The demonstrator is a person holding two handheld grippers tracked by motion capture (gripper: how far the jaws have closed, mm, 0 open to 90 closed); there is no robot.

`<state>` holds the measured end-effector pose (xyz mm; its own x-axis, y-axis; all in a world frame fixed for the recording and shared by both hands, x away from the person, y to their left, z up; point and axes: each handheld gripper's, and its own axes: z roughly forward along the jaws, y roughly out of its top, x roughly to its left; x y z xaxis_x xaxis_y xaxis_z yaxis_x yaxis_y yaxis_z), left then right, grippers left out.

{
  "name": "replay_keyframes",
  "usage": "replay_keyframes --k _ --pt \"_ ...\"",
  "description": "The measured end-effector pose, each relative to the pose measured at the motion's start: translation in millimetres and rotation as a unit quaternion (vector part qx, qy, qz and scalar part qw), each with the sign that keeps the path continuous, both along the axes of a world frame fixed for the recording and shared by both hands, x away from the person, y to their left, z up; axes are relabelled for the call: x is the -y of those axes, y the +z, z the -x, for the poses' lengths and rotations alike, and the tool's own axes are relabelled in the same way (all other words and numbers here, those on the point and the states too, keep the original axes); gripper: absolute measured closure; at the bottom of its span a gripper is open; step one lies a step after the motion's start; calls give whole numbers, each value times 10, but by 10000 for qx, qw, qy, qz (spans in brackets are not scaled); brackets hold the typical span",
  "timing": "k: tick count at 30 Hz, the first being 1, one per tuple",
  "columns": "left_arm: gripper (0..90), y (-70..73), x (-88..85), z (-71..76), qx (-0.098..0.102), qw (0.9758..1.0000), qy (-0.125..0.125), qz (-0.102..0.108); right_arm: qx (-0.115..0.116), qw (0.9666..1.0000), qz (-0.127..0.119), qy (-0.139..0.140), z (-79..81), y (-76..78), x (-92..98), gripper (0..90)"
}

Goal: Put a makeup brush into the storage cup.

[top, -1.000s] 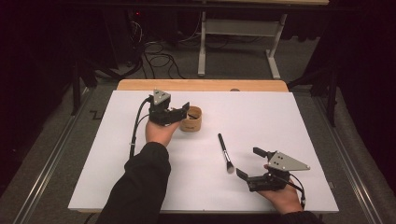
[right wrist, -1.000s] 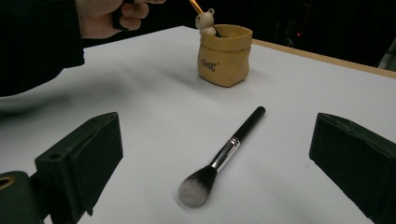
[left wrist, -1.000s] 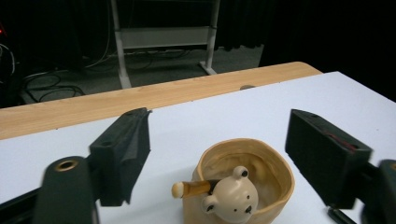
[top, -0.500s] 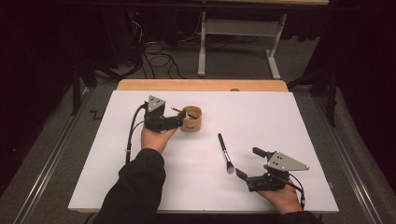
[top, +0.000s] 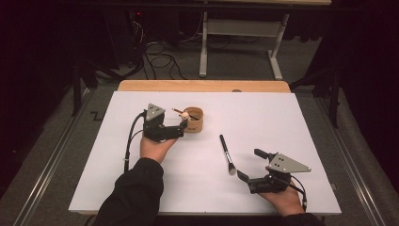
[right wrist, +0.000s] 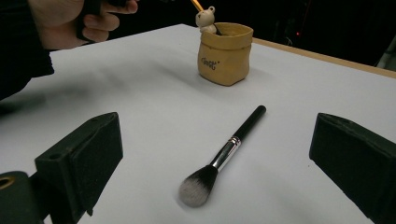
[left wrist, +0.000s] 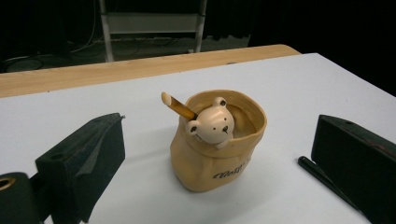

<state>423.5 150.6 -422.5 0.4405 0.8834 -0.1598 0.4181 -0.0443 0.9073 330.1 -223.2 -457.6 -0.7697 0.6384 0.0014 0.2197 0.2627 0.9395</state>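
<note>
A tan cup (top: 195,123) with a small bear figure (left wrist: 211,125) on its rim stands at the back left of the white board (top: 291,122). A tan stick (left wrist: 177,106) leans out of it. My left gripper (top: 182,126) sits just left of the cup and points at it. Its jaws have just been opening and stand open, with the cup ahead of the fingers (left wrist: 88,158) and untouched. A black-handled makeup brush (top: 226,153) lies mid-board. My right gripper (top: 249,165) rests near the front right, open, its fingers (right wrist: 84,158) either side of the brush (right wrist: 224,154) but short of it.
A wooden table edge (top: 202,85) runs behind the board. Beyond it are a white desk frame (top: 244,28) and cables (top: 155,52) on the floor. Metal rails (top: 47,160) flank the table. The person's left hand (right wrist: 88,23) shows in the right gripper view.
The left gripper has drawn back from the cup, leftward and toward the person, and its jaws stand wider. The stick stays in the cup. The right gripper and the brush have not moved.
</note>
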Motion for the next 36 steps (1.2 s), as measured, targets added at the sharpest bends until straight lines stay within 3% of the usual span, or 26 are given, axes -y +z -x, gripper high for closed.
replay_keyframes --k 5,25,36 --pt "15 -7 -29 92 -54 9999 5 -125 24 10000 0 1 -2 2 2 30" --pt "2 18 -31 514 10 9995 -305 -45 40 10000 -2 -25 4 6 0 26" --pt "2 -17 -77 792 52 9984 -527 212 68 10000 2 -63 5 12 5 18"
